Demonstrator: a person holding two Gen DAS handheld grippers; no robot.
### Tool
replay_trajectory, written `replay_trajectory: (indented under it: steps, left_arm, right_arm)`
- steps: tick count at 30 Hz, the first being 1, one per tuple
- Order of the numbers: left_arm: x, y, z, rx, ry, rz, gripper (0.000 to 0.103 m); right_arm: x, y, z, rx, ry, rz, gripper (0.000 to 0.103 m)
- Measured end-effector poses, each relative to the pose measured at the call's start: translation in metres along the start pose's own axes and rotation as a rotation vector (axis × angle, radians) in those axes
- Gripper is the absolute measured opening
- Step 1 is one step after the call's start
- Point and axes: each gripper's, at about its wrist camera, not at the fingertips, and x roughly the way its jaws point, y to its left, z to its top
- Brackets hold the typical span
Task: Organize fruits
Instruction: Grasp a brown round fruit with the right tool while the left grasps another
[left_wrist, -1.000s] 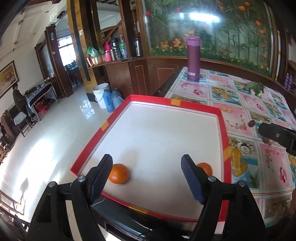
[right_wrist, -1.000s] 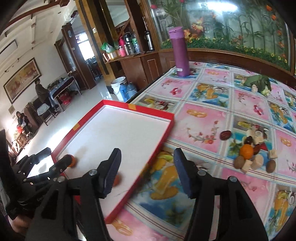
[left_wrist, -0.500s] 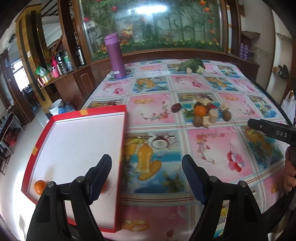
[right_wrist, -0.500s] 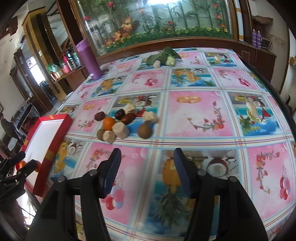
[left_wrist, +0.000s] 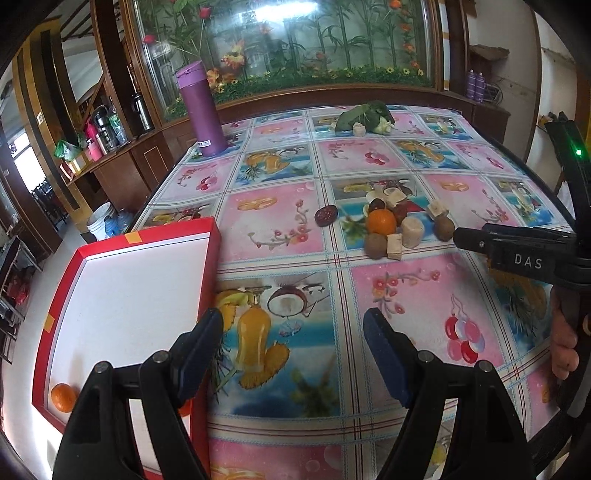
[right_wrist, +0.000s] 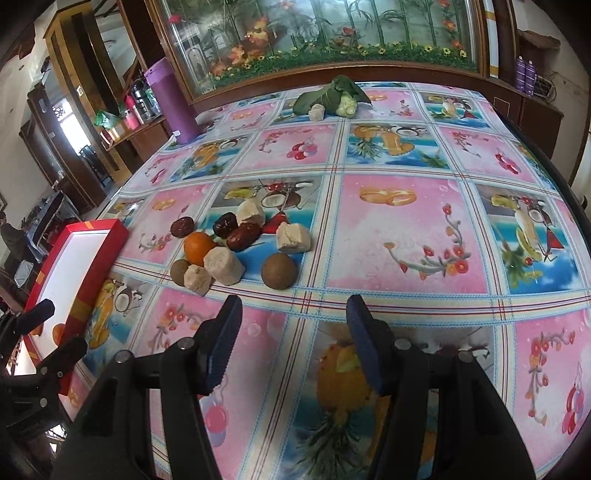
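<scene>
- Left wrist view: the left gripper (left_wrist: 293, 343) fills the bottom of the frame, its jaws spread wide with only tablecloth between them.
- The fruit pile (left_wrist: 391, 229) lies right of centre, up and to the right of this gripper and well apart from it; its orange (left_wrist: 381, 222) sits at the pile's left side, with brown round fruits, dark dates and pale chunks packed around it.
- The red tray (left_wrist: 212, 251) takes the left of the frame, just beside the left jaw; one small orange fruit (left_wrist: 62, 397) rests in its lower left corner.
- The right gripper (left_wrist: 513, 247) enters from the right edge with its tip close beside the pile, so the right hand looks the nearer one.
- Right wrist view: the right gripper (right_wrist: 291, 343) sits bottom centre, jaws partly apart and empty.
- The pile (right_wrist: 229, 247) is just above and left of the jaws; a lone brown round fruit (right_wrist: 279, 270) is nearest, straight above the left jaw and free of its neighbours, probably the easiest first pick.
- The tray (right_wrist: 92, 266) lies at the left edge, beyond the pile, with the left gripper (right_wrist: 48, 332) over its near end.
- A purple flask (right_wrist: 171, 107) at upper left and leafy greens (right_wrist: 332, 96) at top centre stand far back, out of the way.
- The tightly packed pile is the likely hindrance: closing on the orange could nudge the chunks touching it.
</scene>
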Motion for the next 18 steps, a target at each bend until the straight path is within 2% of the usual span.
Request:
replay_trajectory:
  steps: [6, 8, 14, 18]
  left_arm:
    - [0.025, -0.011, 0.013, 0.026, 0.034, -0.053, 0.076]
    - [0.035, -0.016, 0.016, 0.037, 0.055, -0.081, 0.07]
    - [0.058, -0.028, 0.026, 0.064, 0.099, -0.132, 0.062]
    - [0.066, -0.036, 0.034, 0.071, 0.109, -0.174, 0.061]
  right_arm:
    - [0.02, 0.007, 0.012, -0.012, 0.021, -0.012, 0.044]
    - [0.026, 0.006, 0.013, -0.007, 0.035, -0.005, 0.04]
    - [0.032, 0.006, 0.016, -0.025, 0.023, -0.023, 0.027]
    - [0.033, 0.003, 0.017, -0.016, 0.02, -0.01, 0.026]
